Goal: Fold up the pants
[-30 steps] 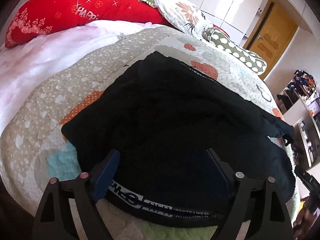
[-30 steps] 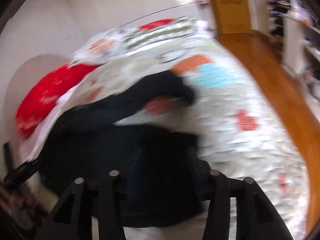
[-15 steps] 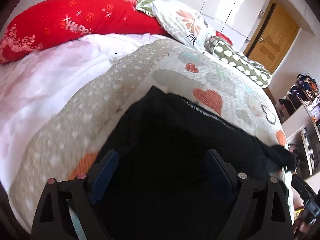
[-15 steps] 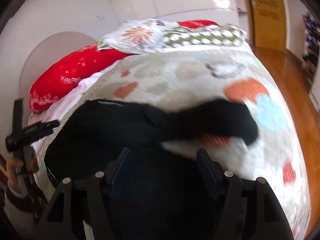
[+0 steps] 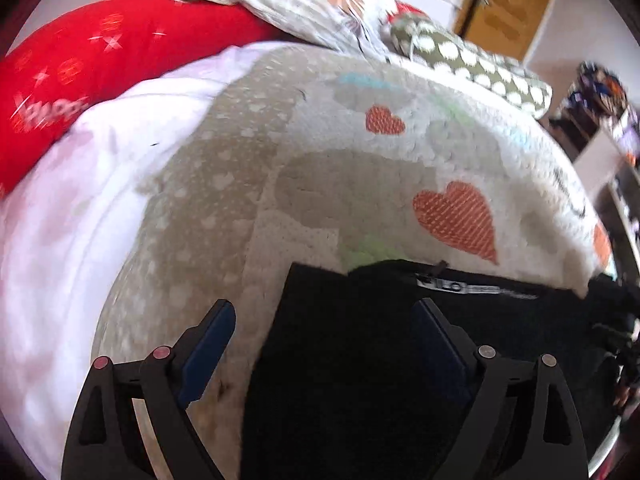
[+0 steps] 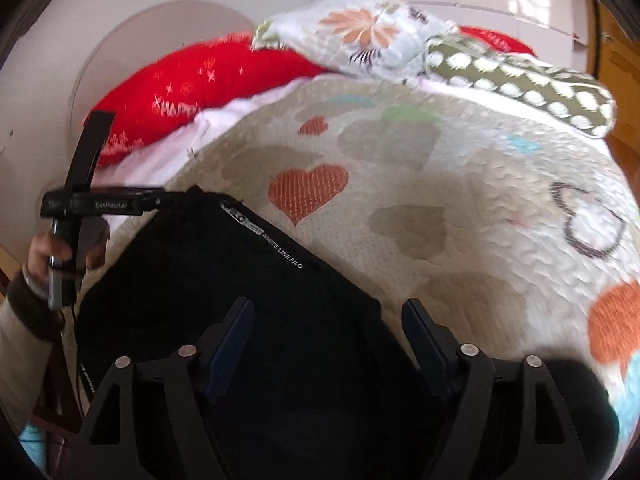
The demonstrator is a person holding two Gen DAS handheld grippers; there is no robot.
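Black pants lie folded on a heart-patterned quilt, their lettered waistband along the far edge. My left gripper is open and empty, low over the pants' far left corner. In the right wrist view the pants fill the lower left, the waistband running diagonally. My right gripper is open and empty over the pants' right part. The left gripper shows there at the pants' far corner, held by a hand.
A red pillow, a floral pillow and a dotted green pillow lie at the bed's head. A white sheet lies left of the quilt. A wooden door and shelves stand at the right.
Both grippers have moved forward toward the bed's head. The near half of the pants now lies folded over the far half, with the waistband at the far edge.
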